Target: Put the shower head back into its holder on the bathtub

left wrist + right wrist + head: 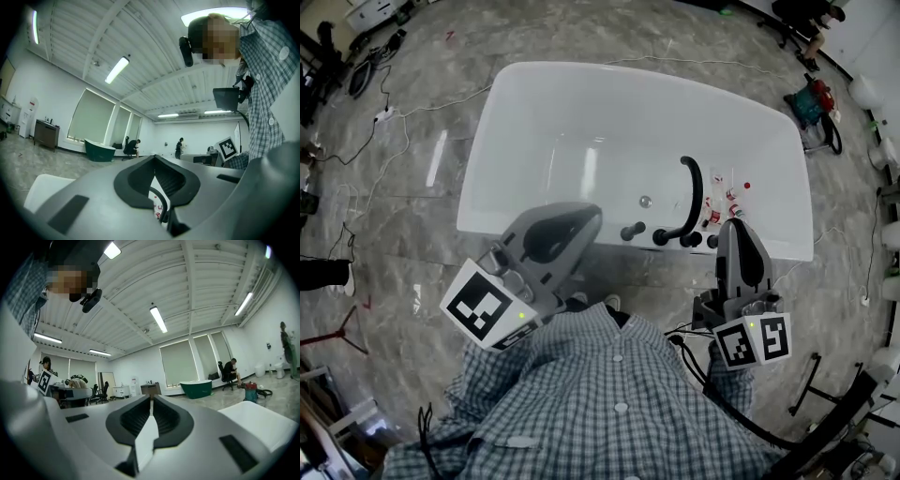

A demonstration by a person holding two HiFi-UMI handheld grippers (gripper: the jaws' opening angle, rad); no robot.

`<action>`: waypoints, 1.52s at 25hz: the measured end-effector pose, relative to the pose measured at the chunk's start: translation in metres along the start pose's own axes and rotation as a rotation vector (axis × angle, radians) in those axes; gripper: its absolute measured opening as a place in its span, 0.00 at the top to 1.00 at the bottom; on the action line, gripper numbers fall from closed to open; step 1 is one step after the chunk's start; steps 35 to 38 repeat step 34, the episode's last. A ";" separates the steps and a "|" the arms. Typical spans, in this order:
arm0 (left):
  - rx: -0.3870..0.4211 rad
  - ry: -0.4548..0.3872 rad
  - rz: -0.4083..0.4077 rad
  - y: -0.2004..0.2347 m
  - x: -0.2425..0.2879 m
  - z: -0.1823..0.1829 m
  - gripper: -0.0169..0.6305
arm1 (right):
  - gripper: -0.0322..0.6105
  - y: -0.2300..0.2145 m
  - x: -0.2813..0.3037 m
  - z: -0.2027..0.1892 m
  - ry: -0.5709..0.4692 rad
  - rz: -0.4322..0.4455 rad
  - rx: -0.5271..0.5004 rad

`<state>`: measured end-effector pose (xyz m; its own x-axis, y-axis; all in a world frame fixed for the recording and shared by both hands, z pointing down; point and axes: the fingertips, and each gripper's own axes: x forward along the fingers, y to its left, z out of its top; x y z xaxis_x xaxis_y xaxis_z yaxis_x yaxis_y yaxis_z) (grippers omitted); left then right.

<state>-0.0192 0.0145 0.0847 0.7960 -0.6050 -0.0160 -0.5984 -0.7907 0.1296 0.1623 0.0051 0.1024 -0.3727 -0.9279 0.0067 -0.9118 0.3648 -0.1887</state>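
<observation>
The white bathtub lies below me on the marble floor. On its near rim stands a row of black fittings, and a black curved shower head arches up from them over the basin, apart from both grippers. My left gripper is raised in front of my shirt with its tips together and nothing held. At the right my right gripper hovers just beside the fittings, its jaws shut on nothing. Both gripper views look level across the room.
A drain sits in the tub floor, and red-and-white stickers mark the rim by the fittings. Cables and a power strip lie on the floor at left. A green and red machine stands beyond the tub at right.
</observation>
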 end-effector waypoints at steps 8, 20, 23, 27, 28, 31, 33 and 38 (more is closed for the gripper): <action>0.016 -0.017 -0.001 -0.004 0.000 0.001 0.96 | 0.91 0.003 -0.004 0.006 -0.011 0.017 -0.029; 0.013 -0.018 0.029 0.000 -0.014 0.009 0.96 | 0.91 0.022 0.001 0.015 -0.003 0.054 -0.051; 0.011 -0.017 0.031 0.001 -0.017 0.015 0.96 | 0.91 0.027 0.002 0.019 0.005 0.057 -0.054; 0.012 -0.014 0.034 0.001 -0.013 0.011 0.96 | 0.91 0.022 0.003 0.015 0.011 0.063 -0.057; 0.012 -0.013 0.034 0.001 -0.011 0.008 0.96 | 0.91 0.020 0.003 0.012 0.012 0.066 -0.058; 0.013 -0.010 0.034 0.001 -0.007 -0.001 0.96 | 0.91 0.016 0.004 0.003 0.016 0.073 -0.060; 0.013 -0.009 0.034 0.000 -0.007 -0.005 0.96 | 0.91 0.015 0.003 -0.001 0.018 0.074 -0.060; 0.013 -0.009 0.034 0.000 -0.007 -0.007 0.96 | 0.91 0.014 0.003 -0.003 0.019 0.075 -0.060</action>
